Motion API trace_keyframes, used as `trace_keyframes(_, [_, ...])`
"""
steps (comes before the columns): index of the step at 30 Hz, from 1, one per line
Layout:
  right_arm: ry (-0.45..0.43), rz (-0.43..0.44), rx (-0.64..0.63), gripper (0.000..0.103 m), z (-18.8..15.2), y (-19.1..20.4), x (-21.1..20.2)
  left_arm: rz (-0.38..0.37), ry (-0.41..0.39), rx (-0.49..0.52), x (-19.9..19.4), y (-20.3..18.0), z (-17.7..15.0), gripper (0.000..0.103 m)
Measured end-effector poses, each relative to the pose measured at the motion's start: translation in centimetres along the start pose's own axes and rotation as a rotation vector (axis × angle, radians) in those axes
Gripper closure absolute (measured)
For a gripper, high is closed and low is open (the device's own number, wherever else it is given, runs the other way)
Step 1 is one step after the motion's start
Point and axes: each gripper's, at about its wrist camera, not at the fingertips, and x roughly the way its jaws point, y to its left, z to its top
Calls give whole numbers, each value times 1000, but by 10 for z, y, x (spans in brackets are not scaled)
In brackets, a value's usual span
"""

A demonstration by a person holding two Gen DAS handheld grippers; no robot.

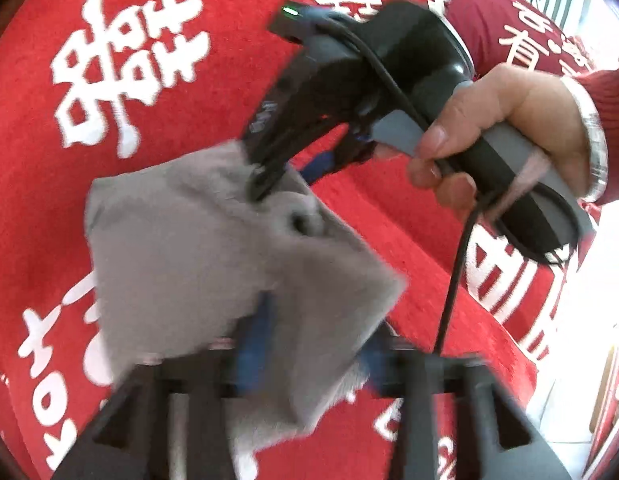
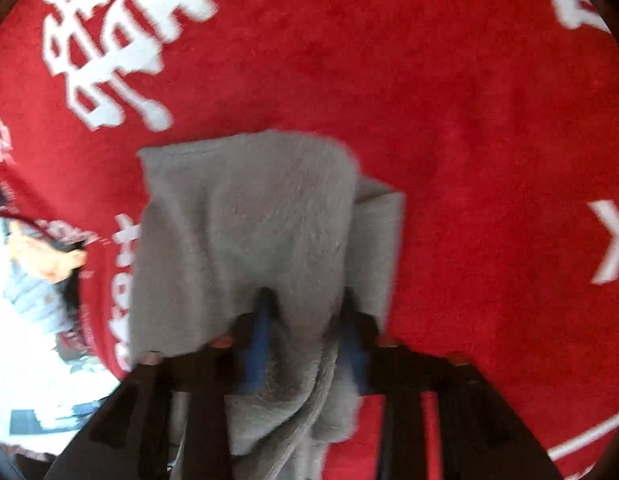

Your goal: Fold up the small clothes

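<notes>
A small grey fleecy cloth (image 1: 197, 256) hangs in the air above a red mat. My left gripper (image 1: 309, 344) is shut on its near edge, with cloth bunched between the blue pads. My right gripper (image 1: 265, 184) shows in the left wrist view, held by a hand (image 1: 505, 128), and is shut on the cloth's far top edge. In the right wrist view the grey cloth (image 2: 261, 232) drapes over my right gripper (image 2: 305, 320), pinched between its fingers.
A red mat (image 1: 229, 60) with large white characters lies below everything. It also fills the right wrist view (image 2: 469, 120). A dark red cushion (image 1: 509, 28) with white characters sits at the far right. Bright floor with clutter (image 2: 41, 320) lies past the mat's left edge.
</notes>
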Motion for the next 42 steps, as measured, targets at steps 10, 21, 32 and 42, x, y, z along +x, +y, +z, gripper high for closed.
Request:
trace_keyframes(10, [-26, 170, 155, 57, -78, 3, -62, 141, 32, -219, -39, 116, -25, 40])
trace_keyframes(21, [37, 32, 228, 94, -125, -17, 1, 85, 129, -323, 9, 148, -55, 38])
trace_keyframes(32, [-124, 116, 190, 76, -99, 2, -49, 67, 157, -350, 9, 154, -52, 34])
trace_keyframes(42, [-102, -72, 295, 53, -99, -29, -27, 41, 212, -381, 0, 158, -55, 34])
